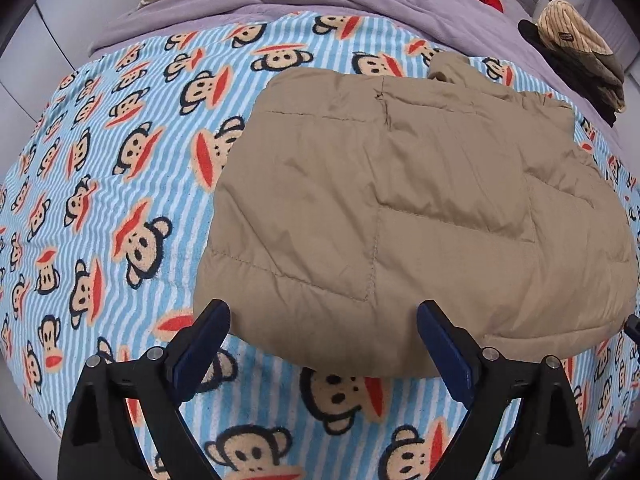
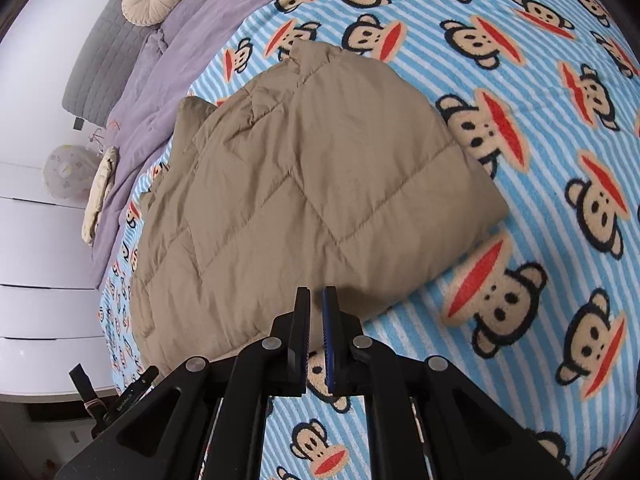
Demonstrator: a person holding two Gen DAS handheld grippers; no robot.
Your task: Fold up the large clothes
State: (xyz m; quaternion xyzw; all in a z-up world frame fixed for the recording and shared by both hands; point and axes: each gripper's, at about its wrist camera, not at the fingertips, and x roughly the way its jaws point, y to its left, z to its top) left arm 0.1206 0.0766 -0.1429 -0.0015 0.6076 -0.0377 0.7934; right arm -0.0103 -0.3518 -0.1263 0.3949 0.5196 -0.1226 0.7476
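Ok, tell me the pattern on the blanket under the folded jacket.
Blue-and-white stripes with cartoon monkey faces on the fleece blanket, clearest in the right wrist view.

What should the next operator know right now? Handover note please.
Left gripper: open, empty, at the near edge of the jacket.
Right gripper: nearly shut, nothing between the fingers, at the jacket's near edge.
Jacket: tan quilted, folded into a compact bundle on the monkey-print blanket.
Done: main folds appear made.
Left: probably tidy the far end, where a bit of fabric sticks out, and perhaps set it aside.
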